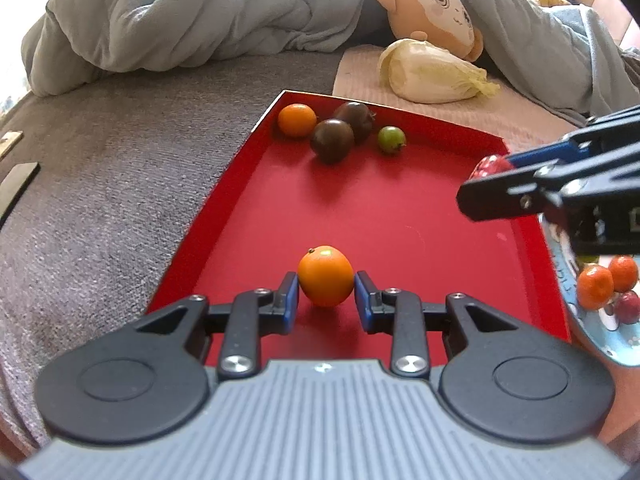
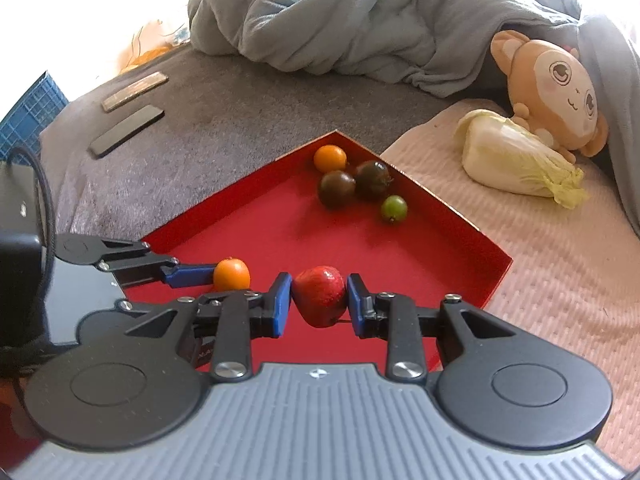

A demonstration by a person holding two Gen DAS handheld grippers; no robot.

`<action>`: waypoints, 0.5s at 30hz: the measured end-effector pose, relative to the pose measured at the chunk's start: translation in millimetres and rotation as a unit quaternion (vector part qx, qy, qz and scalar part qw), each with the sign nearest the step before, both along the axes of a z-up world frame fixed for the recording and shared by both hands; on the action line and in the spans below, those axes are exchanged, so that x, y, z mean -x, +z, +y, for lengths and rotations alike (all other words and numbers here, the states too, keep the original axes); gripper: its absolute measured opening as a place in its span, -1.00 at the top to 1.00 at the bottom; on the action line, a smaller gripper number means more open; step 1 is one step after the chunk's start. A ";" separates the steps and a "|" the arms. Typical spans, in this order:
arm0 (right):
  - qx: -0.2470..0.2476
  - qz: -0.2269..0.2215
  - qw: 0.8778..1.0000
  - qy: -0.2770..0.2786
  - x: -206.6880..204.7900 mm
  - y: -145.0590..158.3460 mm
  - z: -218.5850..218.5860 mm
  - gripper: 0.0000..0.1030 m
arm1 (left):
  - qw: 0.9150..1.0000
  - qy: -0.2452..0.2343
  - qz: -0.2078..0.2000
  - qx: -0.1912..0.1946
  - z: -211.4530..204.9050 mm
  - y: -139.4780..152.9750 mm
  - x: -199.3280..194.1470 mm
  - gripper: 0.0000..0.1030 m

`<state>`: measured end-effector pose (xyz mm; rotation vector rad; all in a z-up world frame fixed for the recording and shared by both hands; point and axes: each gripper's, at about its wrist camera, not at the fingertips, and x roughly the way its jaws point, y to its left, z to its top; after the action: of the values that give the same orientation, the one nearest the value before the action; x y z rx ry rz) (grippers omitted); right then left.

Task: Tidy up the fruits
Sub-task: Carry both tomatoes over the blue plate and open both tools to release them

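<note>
My left gripper (image 1: 326, 294) is shut on an orange fruit (image 1: 326, 276) just above the near part of the red tray (image 1: 400, 208). My right gripper (image 2: 318, 300) is shut on a red fruit (image 2: 320, 294) over the tray's (image 2: 248, 216) near right side; it also shows in the left wrist view (image 1: 490, 178). In the tray's far corner lie another orange fruit (image 1: 297, 120), two dark fruits (image 1: 332, 140) and a small green fruit (image 1: 391, 140).
A light blue plate (image 1: 592, 332) with small orange and red fruits sits right of the tray. A cabbage (image 2: 516, 158), a plush monkey (image 2: 556, 88) and a grey blanket (image 2: 340, 16) lie behind. Two flat bars (image 2: 126, 130) lie on the grey cover to the left.
</note>
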<state>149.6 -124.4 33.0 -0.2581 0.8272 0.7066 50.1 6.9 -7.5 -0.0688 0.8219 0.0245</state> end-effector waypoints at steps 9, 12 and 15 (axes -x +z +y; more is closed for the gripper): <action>-0.011 -0.002 1.000 0.012 8.8 10.0 -8.9 0.32 | 1.000 0.014 0.006 0.003 -4.1 4.6 10.6 0.36; -0.017 -0.006 1.000 0.011 11.8 15.2 -13.8 0.32 | 1.000 0.014 0.005 0.002 -6.7 8.8 13.9 0.36; -0.020 -0.008 1.000 0.007 14.1 19.1 -20.7 0.32 | 1.000 0.010 -0.001 -0.003 -11.7 13.4 16.7 0.36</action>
<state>135.5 -145.1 52.0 -0.2331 0.7953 0.7328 33.4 -4.8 5.8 -0.0713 0.8200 0.0462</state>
